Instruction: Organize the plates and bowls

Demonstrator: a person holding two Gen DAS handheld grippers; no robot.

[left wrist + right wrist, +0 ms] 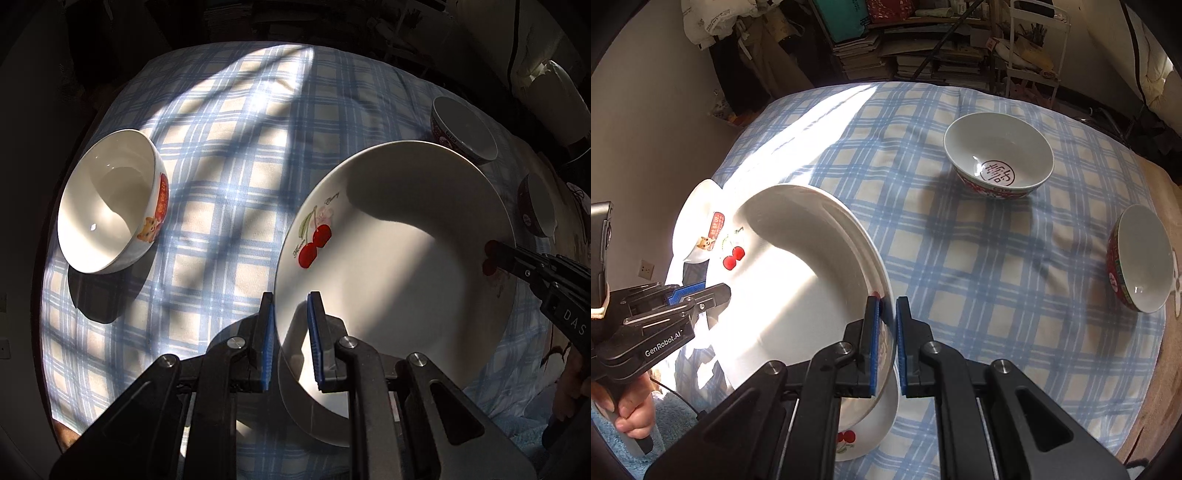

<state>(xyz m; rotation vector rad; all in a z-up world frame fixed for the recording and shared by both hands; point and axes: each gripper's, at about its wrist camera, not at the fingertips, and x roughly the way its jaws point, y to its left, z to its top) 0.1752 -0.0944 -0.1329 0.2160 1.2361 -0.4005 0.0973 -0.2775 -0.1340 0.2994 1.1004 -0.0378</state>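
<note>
A white cherry-print plate (399,258) is held between both grippers above the blue checked tablecloth (229,177). My left gripper (290,314) straddles its near-left rim, blue pads on either side. My right gripper (886,317) is shut on the opposite rim of the plate (798,280); it shows in the left wrist view (496,254). A second cherry plate (871,432) lies beneath. A white bowl with a bear print (110,203) sits at the left. Two red-patterned bowls (999,157) (1141,258) stand to the right.
The tablecloth (960,258) covers a table; its edge falls away at the far side. Shelves of books and clutter (905,44) stand beyond. A blue towel (672,417) lies at the near left, beside the hand on the left gripper (698,299).
</note>
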